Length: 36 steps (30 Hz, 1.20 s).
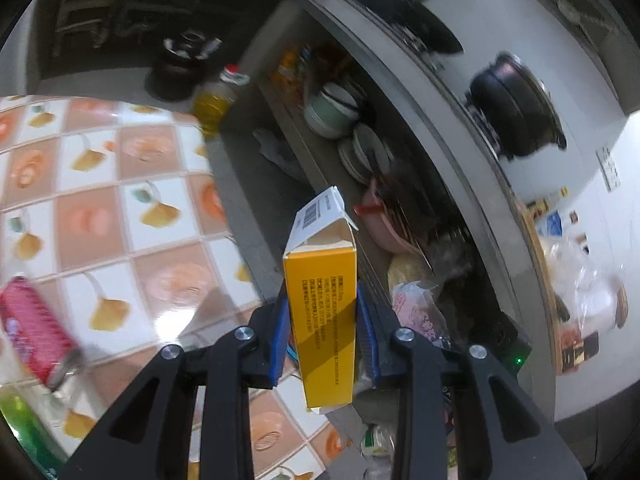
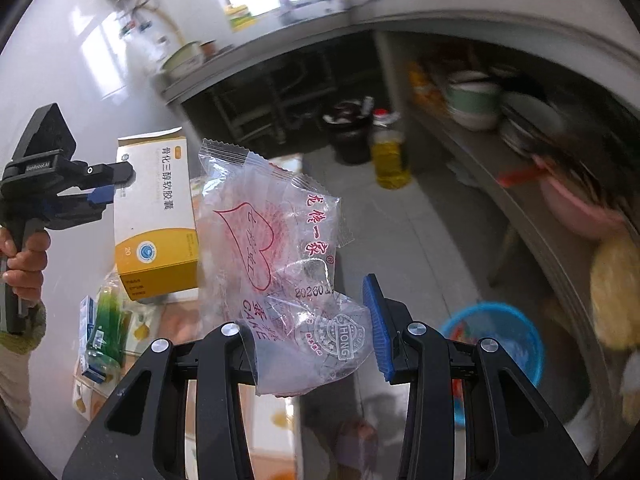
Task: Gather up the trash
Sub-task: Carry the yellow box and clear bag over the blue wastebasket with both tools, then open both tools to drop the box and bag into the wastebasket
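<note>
The shelf point(image 2: 472, 140) at two o'clock holds blurred bowls point(image 2: 474, 100). A blue basket point(image 2: 516, 336) sits at four o'clock, contents unclear. The right claw point(image 2: 312, 320) clamps a clear wrapper point(image 2: 280, 248) reading "CAKE". At nine o'clock the left claw point(image 2: 116, 188) grips an open yellow box point(image 2: 156, 216).

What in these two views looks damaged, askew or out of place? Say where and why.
The yellow box, clamped in the left gripper, has its top flap torn open and stands empty-looking. The clear cake wrapper in the right gripper is crumpled. Nothing looks spilled.
</note>
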Each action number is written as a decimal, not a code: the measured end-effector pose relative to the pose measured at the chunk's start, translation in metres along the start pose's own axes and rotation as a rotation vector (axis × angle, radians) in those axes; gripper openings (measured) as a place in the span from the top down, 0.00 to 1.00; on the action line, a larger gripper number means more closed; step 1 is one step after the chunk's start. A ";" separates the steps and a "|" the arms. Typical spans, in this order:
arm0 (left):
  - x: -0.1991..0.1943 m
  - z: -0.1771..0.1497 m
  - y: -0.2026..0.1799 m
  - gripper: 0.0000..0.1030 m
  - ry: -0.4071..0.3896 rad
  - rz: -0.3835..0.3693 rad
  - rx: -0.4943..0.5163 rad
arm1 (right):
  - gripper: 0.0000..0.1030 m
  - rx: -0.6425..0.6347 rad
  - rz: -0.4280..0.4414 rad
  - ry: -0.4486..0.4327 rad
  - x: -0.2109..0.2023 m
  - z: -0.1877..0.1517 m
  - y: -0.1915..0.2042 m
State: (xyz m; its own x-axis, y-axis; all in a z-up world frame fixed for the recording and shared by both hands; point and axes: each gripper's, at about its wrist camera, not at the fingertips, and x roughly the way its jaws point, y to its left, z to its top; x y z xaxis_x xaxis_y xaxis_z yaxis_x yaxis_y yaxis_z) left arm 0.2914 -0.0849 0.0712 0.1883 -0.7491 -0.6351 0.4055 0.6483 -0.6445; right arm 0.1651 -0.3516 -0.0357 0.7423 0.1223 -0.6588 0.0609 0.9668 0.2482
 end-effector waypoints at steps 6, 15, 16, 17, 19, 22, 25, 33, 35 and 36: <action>0.062 -0.006 -0.035 0.72 0.067 0.018 0.076 | 0.63 0.160 -0.070 0.007 -0.011 -0.030 -0.062; 0.178 -0.033 -0.086 0.72 0.183 0.117 0.276 | 0.63 0.369 -0.157 0.093 0.011 -0.079 -0.142; 0.194 -0.036 -0.090 0.72 0.201 0.126 0.289 | 0.63 0.383 -0.163 0.105 0.017 -0.083 -0.148; 0.205 -0.039 -0.091 0.72 0.214 0.135 0.297 | 0.63 0.396 -0.177 0.119 0.024 -0.088 -0.154; 0.237 -0.046 -0.096 0.72 0.256 0.158 0.319 | 0.63 0.420 -0.198 0.144 0.036 -0.097 -0.164; 0.278 -0.056 -0.098 0.72 0.312 0.193 0.344 | 0.63 0.469 -0.203 0.188 0.058 -0.110 -0.180; 0.319 -0.066 -0.097 0.72 0.367 0.225 0.349 | 0.63 0.500 -0.214 0.227 0.075 -0.123 -0.193; 0.405 -0.080 -0.091 0.71 0.445 0.317 0.370 | 0.61 0.539 -0.255 0.293 0.116 -0.137 -0.227; 0.427 -0.086 -0.086 0.70 0.492 0.339 0.366 | 0.57 0.528 -0.267 0.314 0.128 -0.138 -0.230; 0.440 -0.090 -0.079 0.67 0.533 0.363 0.355 | 0.52 0.520 -0.273 0.334 0.141 -0.140 -0.233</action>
State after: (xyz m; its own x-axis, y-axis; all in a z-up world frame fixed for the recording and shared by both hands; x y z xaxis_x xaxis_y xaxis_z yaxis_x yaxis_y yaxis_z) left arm 0.2613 -0.4532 -0.1955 -0.0576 -0.2692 -0.9614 0.6828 0.6919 -0.2347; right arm 0.1623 -0.5288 -0.2857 0.4142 0.0326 -0.9096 0.5919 0.7496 0.2964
